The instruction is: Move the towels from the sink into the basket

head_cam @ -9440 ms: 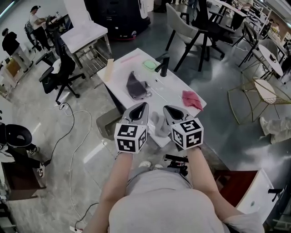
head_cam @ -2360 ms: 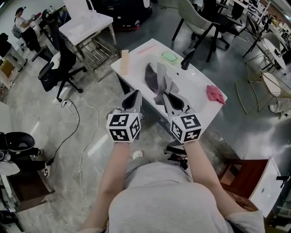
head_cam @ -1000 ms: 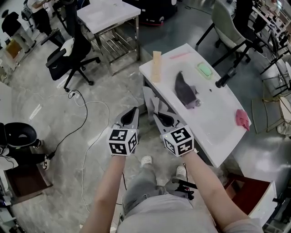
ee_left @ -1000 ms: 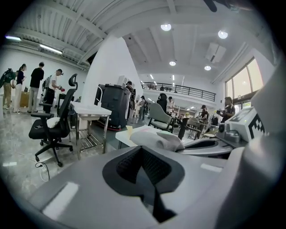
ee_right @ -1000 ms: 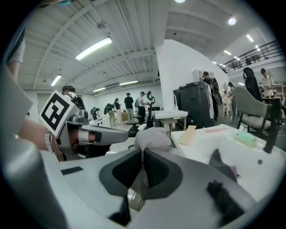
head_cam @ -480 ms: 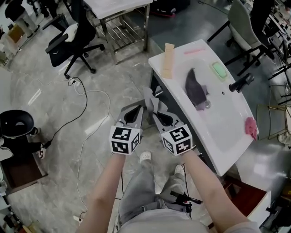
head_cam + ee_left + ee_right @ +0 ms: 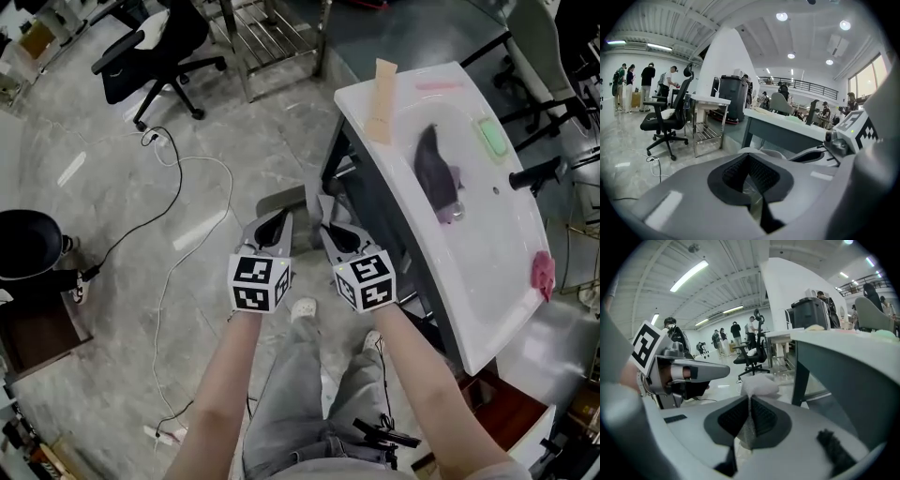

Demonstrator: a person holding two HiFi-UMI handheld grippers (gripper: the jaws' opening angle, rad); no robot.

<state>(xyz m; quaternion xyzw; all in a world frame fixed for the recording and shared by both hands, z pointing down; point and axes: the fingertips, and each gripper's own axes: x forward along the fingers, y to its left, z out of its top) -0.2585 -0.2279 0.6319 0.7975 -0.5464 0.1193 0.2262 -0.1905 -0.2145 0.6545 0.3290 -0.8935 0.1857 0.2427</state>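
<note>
My right gripper (image 7: 328,225) (image 7: 750,416) is shut on a light grey towel (image 7: 317,208) (image 7: 758,383), which bunches up just past its pads. It hangs over the floor, left of the white sink (image 7: 487,281). A grey basket (image 7: 278,200) shows on the floor just beyond both grippers, partly hidden by them. My left gripper (image 7: 278,220) (image 7: 751,180) is level with the right one and close on its left. Its jaws look shut with no towel in them. A dark grey towel (image 7: 433,169) lies in the sink bowl. A pink towel (image 7: 542,272) sits on the rim at the right.
The sink also carries a black faucet (image 7: 536,173), a green soap (image 7: 492,137) and a tan block (image 7: 382,89). A white cable (image 7: 187,234) runs over the floor at left. An office chair (image 7: 155,42) and a metal rack (image 7: 277,28) stand farther off.
My right gripper has carried the light grey towel off the sink and down to the left, over the floor beside it. The left gripper has travelled alongside it.
</note>
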